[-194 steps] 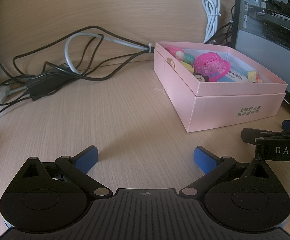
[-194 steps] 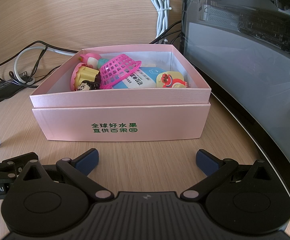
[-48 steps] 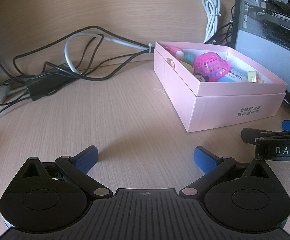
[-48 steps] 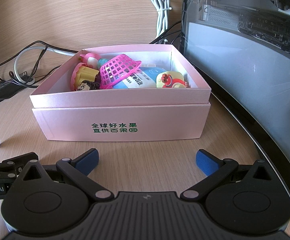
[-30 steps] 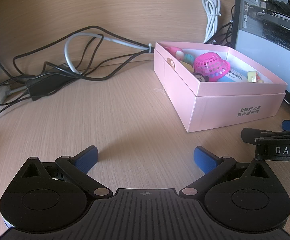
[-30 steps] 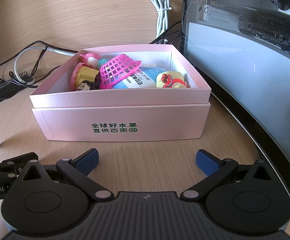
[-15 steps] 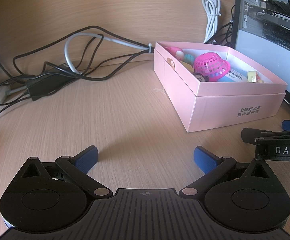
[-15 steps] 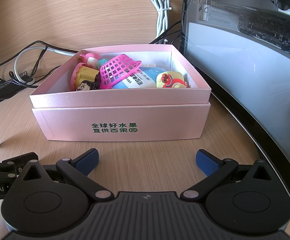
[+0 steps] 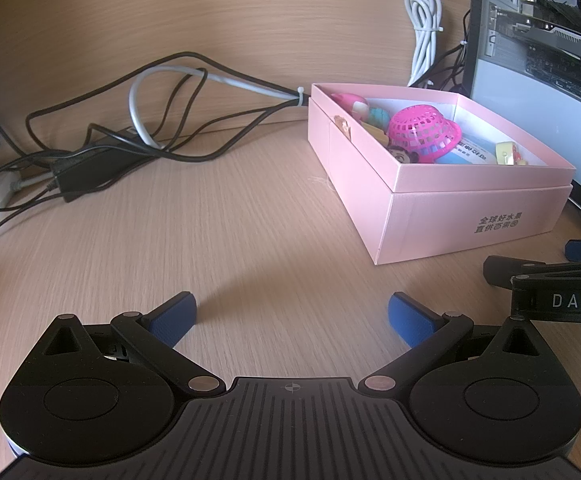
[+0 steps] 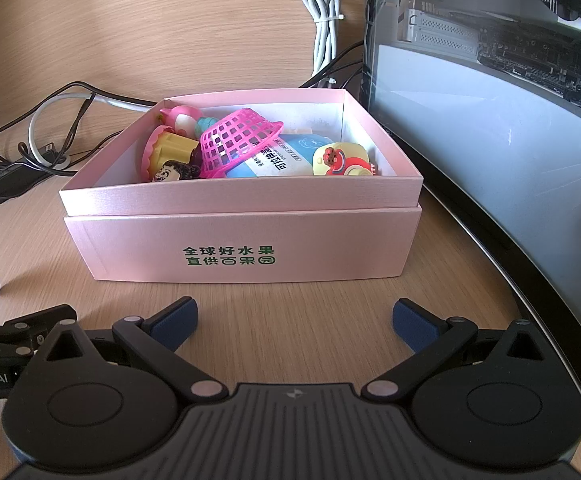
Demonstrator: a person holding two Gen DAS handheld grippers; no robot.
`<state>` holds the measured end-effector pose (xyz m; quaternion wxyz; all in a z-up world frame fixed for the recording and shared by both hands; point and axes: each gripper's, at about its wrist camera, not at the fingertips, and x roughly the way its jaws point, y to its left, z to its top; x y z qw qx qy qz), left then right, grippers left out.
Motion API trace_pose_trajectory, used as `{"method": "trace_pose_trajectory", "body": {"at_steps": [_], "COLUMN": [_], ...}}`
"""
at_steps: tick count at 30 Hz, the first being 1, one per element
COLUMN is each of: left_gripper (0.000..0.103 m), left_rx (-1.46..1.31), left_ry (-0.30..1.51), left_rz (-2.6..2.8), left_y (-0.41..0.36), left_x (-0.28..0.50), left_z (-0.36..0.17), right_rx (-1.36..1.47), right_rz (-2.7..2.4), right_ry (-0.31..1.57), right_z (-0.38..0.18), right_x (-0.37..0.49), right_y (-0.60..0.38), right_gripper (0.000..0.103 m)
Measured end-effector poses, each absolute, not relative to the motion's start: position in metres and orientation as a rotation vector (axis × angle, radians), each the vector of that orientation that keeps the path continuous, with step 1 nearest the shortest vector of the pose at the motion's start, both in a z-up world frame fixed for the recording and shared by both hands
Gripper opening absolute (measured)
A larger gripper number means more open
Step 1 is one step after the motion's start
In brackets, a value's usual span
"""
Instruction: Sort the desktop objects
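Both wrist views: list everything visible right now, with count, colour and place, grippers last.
Pink cardboard box: one, open, on the desk, green print on its front.
Magenta plastic mesh basket: one, tipped over inside the box.
Blue-and-white packet: one, under the basket.
Small toy figures: several, pink and yellow, box's left side.
Yellow toy with red bear: one, box's right side.
Black and grey cables: a tangle, left of the box.
White coiled cable: one, hanging behind the box.
Glass-sided computer case: one, right of the box.
Left gripper: open, empty.
Right gripper: open, empty, facing the box.
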<state>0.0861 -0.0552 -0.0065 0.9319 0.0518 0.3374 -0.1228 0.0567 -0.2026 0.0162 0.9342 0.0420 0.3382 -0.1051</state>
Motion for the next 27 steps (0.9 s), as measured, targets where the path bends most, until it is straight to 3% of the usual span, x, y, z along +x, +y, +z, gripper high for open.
{"method": "trace_pose_trajectory", "body": {"at_steps": [27], "left_gripper": [0.103], "left_rx": [0.134], "left_ry": [0.771], "left_rz": [-0.290], "left_y": [-0.053], "left_x": [0.080], "left_z": [0.000], "right_rx": [0.086], "right_rz": [-0.215], "right_ry": [0.692], "right_z": [0.015], "right_x": [0.057], "right_y": [-0.202], "right_gripper": [0.103]}}
